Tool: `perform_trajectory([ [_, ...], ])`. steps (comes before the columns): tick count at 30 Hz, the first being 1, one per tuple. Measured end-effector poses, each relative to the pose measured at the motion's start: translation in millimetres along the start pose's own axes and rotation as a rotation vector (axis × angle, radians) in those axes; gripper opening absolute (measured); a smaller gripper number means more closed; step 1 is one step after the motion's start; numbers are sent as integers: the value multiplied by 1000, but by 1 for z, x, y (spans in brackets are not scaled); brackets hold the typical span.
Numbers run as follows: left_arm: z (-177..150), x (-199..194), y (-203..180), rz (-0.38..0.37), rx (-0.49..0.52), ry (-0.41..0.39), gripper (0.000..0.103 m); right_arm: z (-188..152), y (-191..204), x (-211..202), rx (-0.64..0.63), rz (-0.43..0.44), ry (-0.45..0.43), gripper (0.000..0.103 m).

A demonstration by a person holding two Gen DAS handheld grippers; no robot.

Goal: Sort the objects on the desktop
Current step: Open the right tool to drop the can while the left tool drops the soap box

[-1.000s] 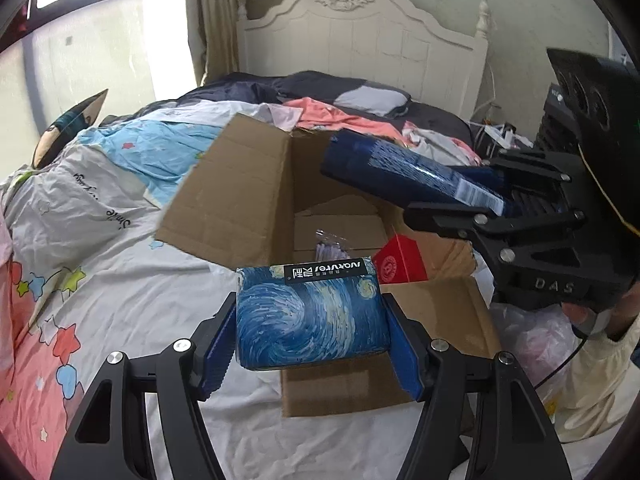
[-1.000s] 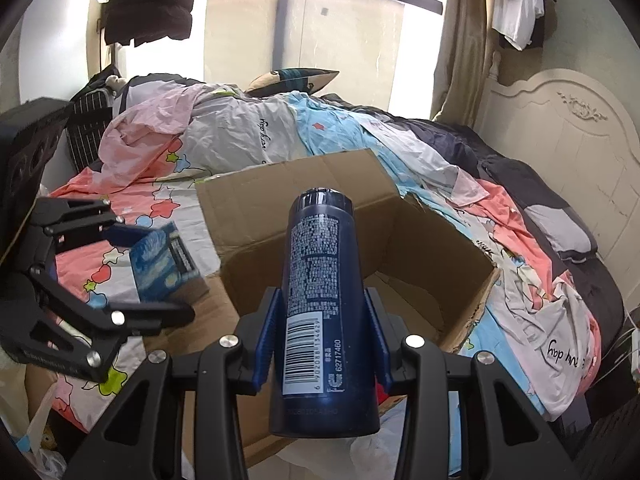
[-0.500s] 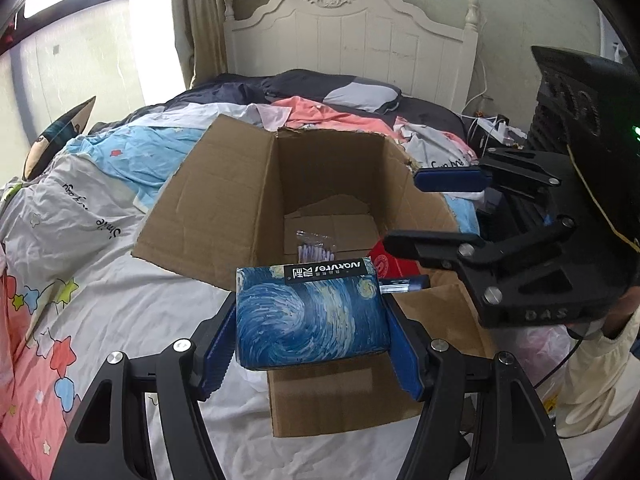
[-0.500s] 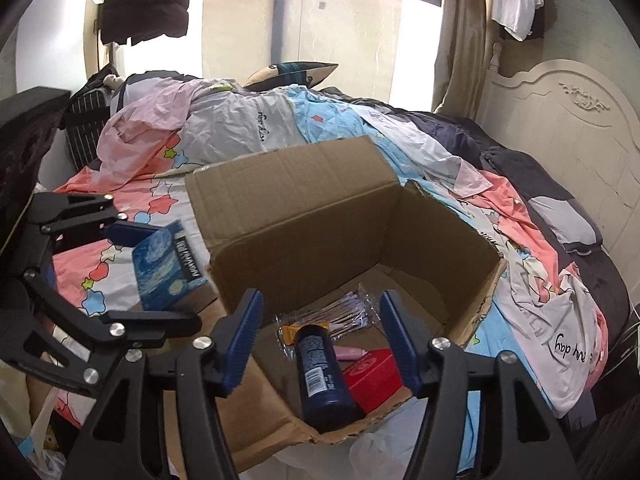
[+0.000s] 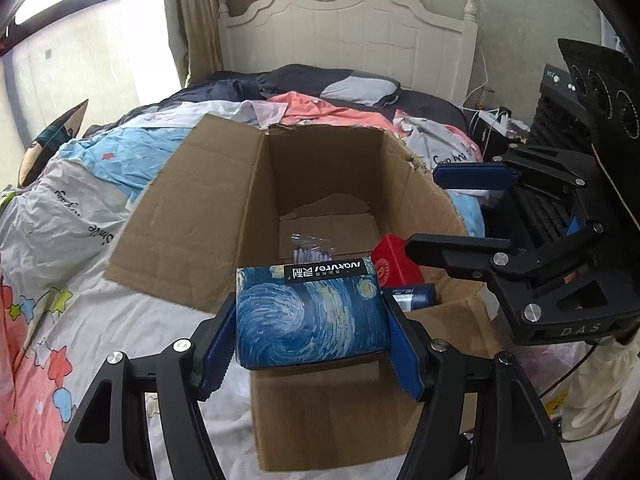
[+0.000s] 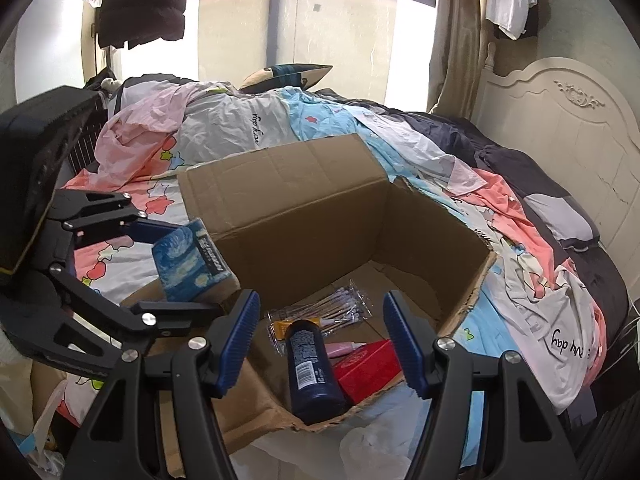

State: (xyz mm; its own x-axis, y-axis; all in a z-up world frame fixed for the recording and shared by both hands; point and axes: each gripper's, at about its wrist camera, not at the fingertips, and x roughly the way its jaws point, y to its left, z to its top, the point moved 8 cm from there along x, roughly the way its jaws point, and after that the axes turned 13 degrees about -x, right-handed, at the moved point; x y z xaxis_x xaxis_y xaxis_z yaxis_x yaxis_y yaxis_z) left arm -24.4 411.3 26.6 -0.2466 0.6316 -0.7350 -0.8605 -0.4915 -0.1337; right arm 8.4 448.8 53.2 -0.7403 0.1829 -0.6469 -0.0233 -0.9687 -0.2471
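Observation:
My left gripper (image 5: 312, 338) is shut on a blue starry-night box (image 5: 310, 316), held over the near edge of an open cardboard box (image 5: 224, 216). It shows at the left of the right wrist view (image 6: 188, 266). My right gripper (image 6: 322, 340) is open and empty above the cardboard box (image 6: 304, 216). A dark blue bottle (image 6: 310, 368) lies inside, beside a red box (image 6: 368, 370), a pink tube (image 6: 344, 347) and a clear packet of sticks (image 6: 332, 310). The right gripper also shows at the right of the left wrist view (image 5: 472, 208).
The cardboard box sits on a bed covered with crumpled clothes and bedding (image 5: 60, 216). A white headboard (image 5: 344, 36) stands behind. Plastic bags (image 5: 600, 396) lie at the bed's near side. A dark pillow (image 6: 288, 74) lies by the window.
My right gripper opened and let go of the dark blue bottle, which dropped into the cardboard box. My left gripper moved closer to the box with the starry-night box.

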Motion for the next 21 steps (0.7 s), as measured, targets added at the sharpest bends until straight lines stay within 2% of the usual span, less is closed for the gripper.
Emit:
perform_trajectory([
  [21, 16, 33, -19, -49, 2, 47, 70, -22, -33, 5, 53, -11, 1, 60],
])
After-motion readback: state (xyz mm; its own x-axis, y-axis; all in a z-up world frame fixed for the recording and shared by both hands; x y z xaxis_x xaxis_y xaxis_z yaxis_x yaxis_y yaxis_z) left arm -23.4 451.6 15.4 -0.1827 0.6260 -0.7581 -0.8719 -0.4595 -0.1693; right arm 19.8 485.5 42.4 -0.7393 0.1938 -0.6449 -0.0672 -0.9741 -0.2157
